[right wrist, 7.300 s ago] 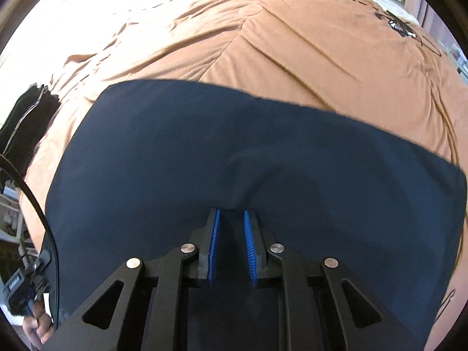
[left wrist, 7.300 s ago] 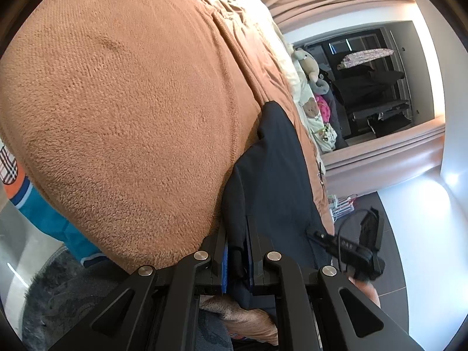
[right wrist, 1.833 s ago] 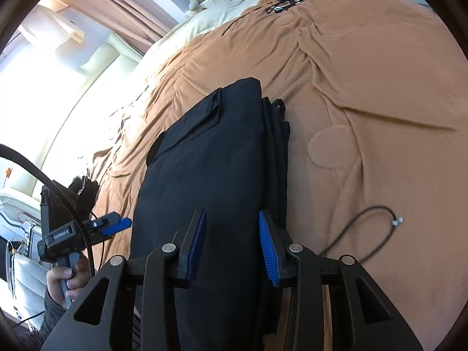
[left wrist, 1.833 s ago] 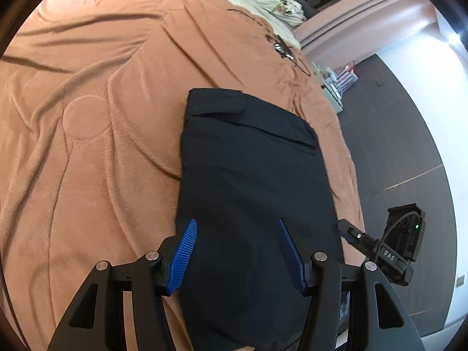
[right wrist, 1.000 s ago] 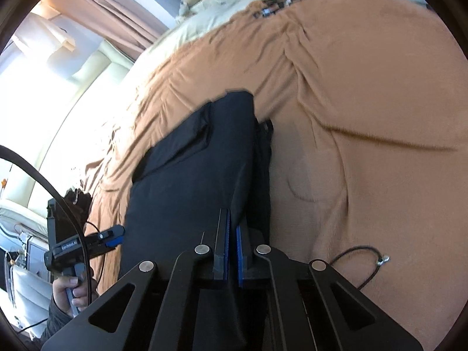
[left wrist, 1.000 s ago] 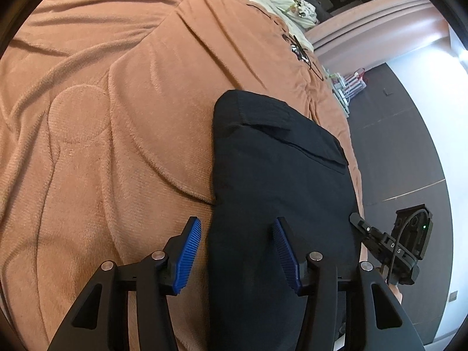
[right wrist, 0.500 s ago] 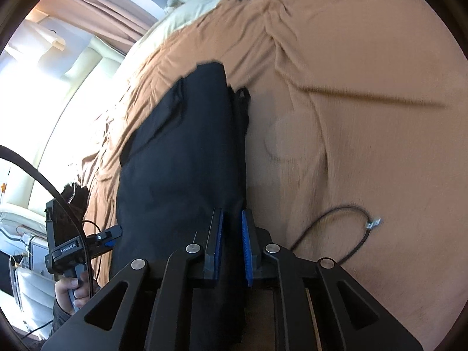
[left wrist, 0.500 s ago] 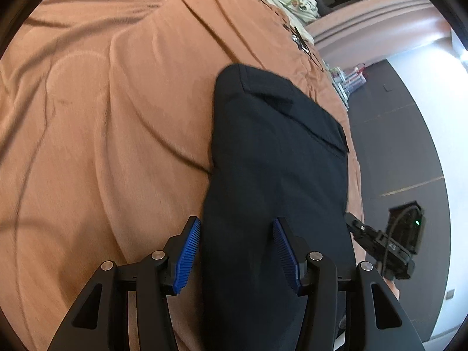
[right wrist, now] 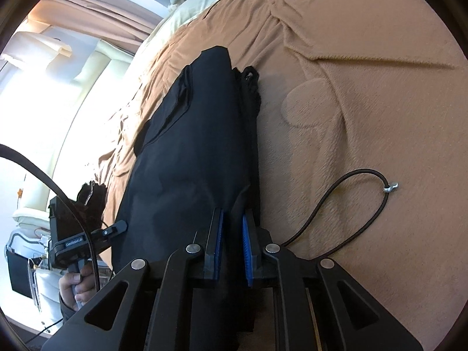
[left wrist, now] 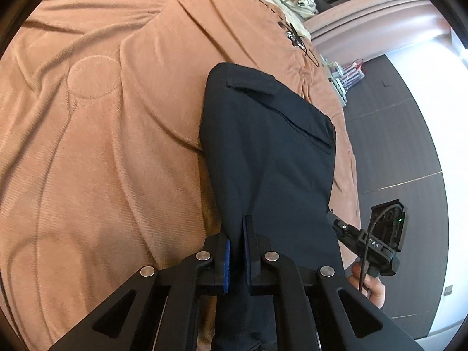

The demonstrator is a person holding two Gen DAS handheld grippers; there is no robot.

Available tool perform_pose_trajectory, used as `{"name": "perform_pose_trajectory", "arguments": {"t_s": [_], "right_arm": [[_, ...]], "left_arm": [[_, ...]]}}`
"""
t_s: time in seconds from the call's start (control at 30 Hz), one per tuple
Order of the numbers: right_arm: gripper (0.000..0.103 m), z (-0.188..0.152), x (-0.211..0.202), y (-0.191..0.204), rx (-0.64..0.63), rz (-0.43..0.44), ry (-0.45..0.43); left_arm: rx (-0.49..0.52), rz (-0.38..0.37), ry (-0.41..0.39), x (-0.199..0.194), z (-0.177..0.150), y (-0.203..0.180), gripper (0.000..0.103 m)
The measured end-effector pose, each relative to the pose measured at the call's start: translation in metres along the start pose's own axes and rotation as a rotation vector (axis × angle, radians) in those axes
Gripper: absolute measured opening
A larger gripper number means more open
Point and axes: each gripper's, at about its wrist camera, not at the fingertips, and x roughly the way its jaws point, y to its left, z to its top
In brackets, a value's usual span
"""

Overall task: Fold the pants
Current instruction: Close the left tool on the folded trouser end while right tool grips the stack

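Pants, smooth dark fabric, folded long on ribbed tan blanket.

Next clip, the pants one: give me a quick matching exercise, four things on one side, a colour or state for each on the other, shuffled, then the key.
Things:
1. pants
2. blanket
3. left gripper
4. cable

Descriptions:
A. orange-brown, spread over the bed
B. dark navy, folded into a long strip
C. thin and black, looped on the bed beside the pants
D. closed on a near corner of the fabric

Pairs: 1-B, 2-A, 3-D, 4-C
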Motion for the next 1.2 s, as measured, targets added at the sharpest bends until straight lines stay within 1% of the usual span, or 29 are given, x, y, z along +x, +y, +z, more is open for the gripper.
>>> {"name": "perform_pose_trajectory", "arguments": {"t_s": [0.13, 0.17, 0.23, 0.27, 0.33, 0.43, 0.53, 0.8, 0.9, 1.1, 1.2], "right_arm": [[0.011, 0.006, -0.003, -0.002, -0.007, -0.008, -0.001], [0.018, 0.009, -0.005, -0.005, 0.004, -0.002, -0.004], [0.043, 0.014, -0.007, -0.011, 0.026, 0.003, -0.023], [0.046, 0.014, -0.006, -0.011, 0.032, 0.011, -0.030], [0.047, 0.018, -0.002, -0.014, 0.037, 0.037, -0.031], [0.047, 0.023, 0.009, -0.017, 0.044, 0.050, -0.003], [0.047, 0.029, 0.020, -0.019, 0.055, 0.060, 0.022], [0.047, 0.048, 0.046, -0.026, 0.097, 0.139, 0.074], [0.047, 0.057, 0.056, -0.028, 0.109, 0.171, 0.097], [0.047, 0.070, 0.065, -0.030, 0.108, 0.186, 0.114], [0.047, 0.070, 0.067, -0.033, 0.112, 0.200, 0.111]], "left_arm": [[-0.012, 0.009, 0.019, 0.006, 0.004, 0.006, 0.008], [-0.015, 0.008, 0.021, 0.008, 0.006, 0.007, 0.010], [-0.012, 0.008, 0.011, 0.011, 0.011, 0.009, 0.019], [-0.014, 0.008, 0.002, 0.012, 0.013, 0.010, 0.027], [-0.020, 0.014, -0.009, 0.013, 0.019, 0.014, 0.029], [-0.019, 0.011, -0.008, 0.018, 0.030, 0.015, 0.030], [-0.020, 0.011, 0.000, 0.023, 0.039, 0.016, 0.030], [-0.014, 0.014, 0.020, 0.039, 0.060, 0.018, 0.031], [0.004, 0.031, 0.037, 0.044, 0.067, 0.018, 0.031], [0.006, 0.025, 0.039, 0.047, 0.079, 0.017, 0.031], [-0.003, 0.024, 0.023, 0.045, 0.082, 0.019, 0.036]]}}
